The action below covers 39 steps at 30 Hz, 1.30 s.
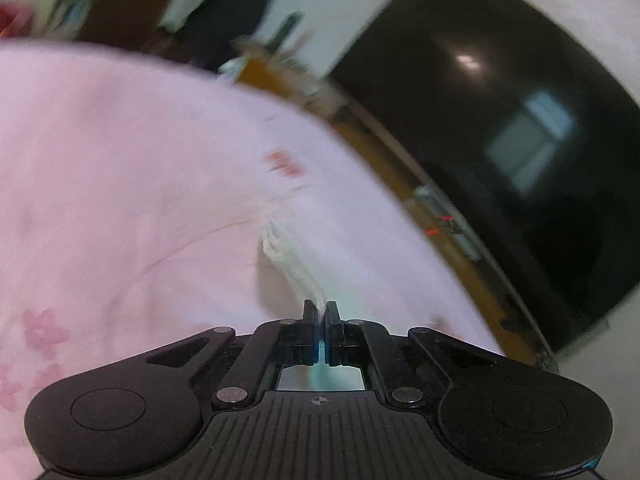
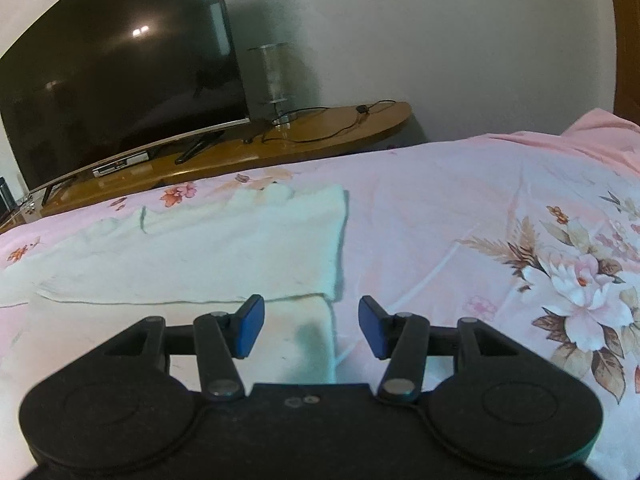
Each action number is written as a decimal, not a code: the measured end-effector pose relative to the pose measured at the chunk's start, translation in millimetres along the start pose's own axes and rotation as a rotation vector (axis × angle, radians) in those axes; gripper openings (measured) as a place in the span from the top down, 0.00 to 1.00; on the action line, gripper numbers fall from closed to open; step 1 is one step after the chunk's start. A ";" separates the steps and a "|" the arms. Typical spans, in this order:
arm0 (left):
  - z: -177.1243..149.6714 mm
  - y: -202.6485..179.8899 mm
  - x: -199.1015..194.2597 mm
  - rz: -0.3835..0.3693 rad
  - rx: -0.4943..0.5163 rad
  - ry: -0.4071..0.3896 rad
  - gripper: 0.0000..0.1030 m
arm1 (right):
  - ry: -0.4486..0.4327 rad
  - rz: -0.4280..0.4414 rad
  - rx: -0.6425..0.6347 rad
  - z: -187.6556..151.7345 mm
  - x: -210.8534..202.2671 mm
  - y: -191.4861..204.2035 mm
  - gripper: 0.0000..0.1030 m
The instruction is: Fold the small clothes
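We are working on the bed point(image 2: 460, 184), where the cloth point(image 2: 192, 256) is lying part-folded. Our right gripper point(image 2: 311, 326) is hovering wide open and empty; our left gripper point(image 1: 320, 312) is pinching a cloth edge, likely to fold it.

Fuzzy cream cloth garment point(image 2: 192, 256); glossy wooden cabinet point(image 2: 320, 132).

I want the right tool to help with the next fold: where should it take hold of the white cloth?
Probably at the near right corner of the white cloth, coming in low from the right. There its edges meet, stacked layers lie flat on the bedsheet, and the open right tool already hovers just over it.
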<state>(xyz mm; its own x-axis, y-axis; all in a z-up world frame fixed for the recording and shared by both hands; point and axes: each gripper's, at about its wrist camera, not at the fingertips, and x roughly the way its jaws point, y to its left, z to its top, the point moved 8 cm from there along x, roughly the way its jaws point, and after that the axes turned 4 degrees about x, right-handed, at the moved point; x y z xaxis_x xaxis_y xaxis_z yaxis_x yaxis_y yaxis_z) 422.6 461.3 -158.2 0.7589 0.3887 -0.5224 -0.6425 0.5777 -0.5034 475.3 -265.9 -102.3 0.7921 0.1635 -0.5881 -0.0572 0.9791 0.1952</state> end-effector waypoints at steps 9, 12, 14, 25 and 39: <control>-64.1 -232.3 -55.4 -0.379 0.396 -0.032 0.98 | -0.010 -0.047 0.061 -6.9 -20.2 -26.5 0.50; -121.0 -299.3 -69.9 -0.464 0.523 0.023 0.98 | -0.022 -0.056 0.072 -7.0 -32.8 -30.3 0.50; -167.8 -333.7 -73.0 -0.496 0.612 0.084 0.98 | -0.029 -0.063 0.082 -7.2 -43.1 -34.3 0.50; -337.5 -384.8 -83.9 -0.555 0.890 0.351 0.67 | -0.045 -0.079 0.173 -5.2 -72.2 -51.5 0.40; -183.8 -215.7 -62.9 -0.252 0.672 0.194 0.48 | 0.079 0.234 0.275 2.3 46.6 78.9 0.45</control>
<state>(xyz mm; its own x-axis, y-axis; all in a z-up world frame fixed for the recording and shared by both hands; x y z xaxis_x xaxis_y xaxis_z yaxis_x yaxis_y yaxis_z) 494.0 180.3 -143.2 0.8023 0.0887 -0.5903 -0.2009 0.9713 -0.1271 509.1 -181.3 -112.5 0.7268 0.3988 -0.5592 -0.0575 0.8467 0.5290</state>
